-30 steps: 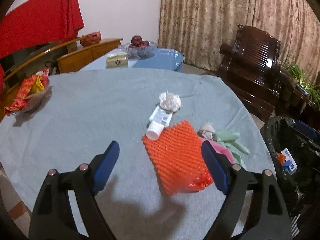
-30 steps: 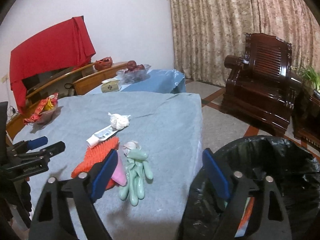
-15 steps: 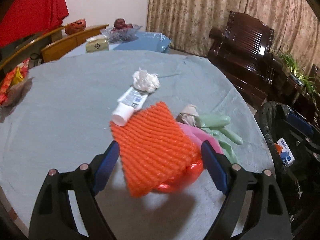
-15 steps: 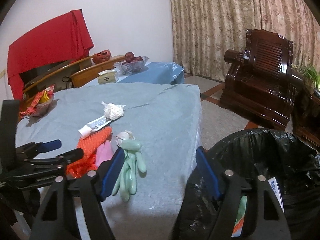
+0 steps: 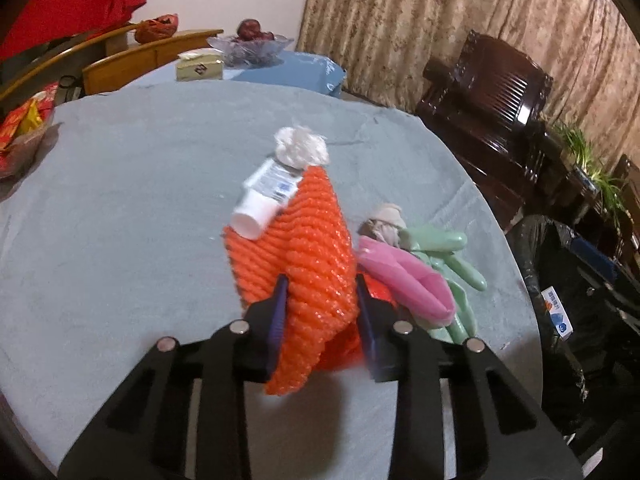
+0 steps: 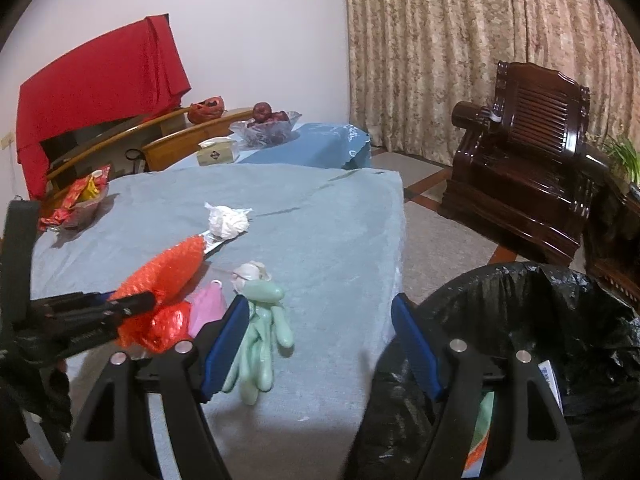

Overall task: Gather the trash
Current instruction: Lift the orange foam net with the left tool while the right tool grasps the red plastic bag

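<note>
Item: orange foam net (image 5: 304, 264), ribbed and springy, buckled into a ridge on the table (image 5: 120, 208), near its front edge.
Left tool (image 5: 320, 320): jaws closing on the net's near end, blue pads pressed into its sides.
Right tool (image 6: 316, 344): jaws wide, holding nothing, poised between the table edge and the bin (image 6: 520, 320).
Adjacent: white plastic tube (image 5: 266, 194) resting against the net's far end; crumpled white paper (image 5: 300, 148) behind it; pink glove (image 5: 404, 276) and green gloves (image 5: 448, 256), soft rubber, touching the net's right side; shiny red wrapper (image 6: 160, 324) under the net.
Bin: black crinkled liner, some rubbish already inside.
Risks: soft foam may slip through the pinch; lifting may drag the tube, wrapper or a glove along and drop them on the floor.
</note>
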Demonstrator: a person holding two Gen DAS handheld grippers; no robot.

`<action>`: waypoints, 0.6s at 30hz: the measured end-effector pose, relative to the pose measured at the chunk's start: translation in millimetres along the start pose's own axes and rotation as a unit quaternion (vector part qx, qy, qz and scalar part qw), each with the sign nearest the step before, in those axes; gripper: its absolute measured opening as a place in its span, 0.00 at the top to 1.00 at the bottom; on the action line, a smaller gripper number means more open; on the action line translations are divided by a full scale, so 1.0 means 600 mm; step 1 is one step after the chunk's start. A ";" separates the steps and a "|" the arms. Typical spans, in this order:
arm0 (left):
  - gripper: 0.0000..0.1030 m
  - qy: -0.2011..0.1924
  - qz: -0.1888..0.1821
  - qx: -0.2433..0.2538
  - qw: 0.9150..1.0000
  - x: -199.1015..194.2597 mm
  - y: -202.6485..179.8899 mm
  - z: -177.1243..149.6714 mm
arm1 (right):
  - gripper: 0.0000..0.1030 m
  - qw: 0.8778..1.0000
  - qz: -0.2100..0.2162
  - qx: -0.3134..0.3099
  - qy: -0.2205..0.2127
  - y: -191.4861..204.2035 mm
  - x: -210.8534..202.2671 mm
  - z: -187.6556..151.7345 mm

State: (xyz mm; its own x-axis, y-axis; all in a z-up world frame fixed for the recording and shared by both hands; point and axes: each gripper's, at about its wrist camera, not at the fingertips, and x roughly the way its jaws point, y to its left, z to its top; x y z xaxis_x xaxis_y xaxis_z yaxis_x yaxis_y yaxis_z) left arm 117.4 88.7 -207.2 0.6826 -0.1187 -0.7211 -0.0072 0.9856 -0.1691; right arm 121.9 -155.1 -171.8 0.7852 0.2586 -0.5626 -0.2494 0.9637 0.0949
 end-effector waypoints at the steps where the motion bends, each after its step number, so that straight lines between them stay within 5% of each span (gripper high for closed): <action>1: 0.72 -0.003 0.001 -0.002 1.000 -0.007 0.005 -0.001 | 0.30 1.000 0.003 -0.001 0.000 0.003 0.000 0.000; 18: 0.62 0.007 -0.014 -0.033 0.999 -0.046 0.070 -0.012 | 0.30 0.999 0.041 -0.019 0.018 0.078 0.011 -0.004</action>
State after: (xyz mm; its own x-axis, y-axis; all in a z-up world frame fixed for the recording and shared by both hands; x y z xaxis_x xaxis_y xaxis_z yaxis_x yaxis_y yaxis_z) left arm 93.1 132.8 -199.4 0.6728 -0.1486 -0.7248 -0.0363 0.9718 -0.2329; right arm 114.1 -108.6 -172.9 0.7413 0.3325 -0.5831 -0.3334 0.9363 0.1101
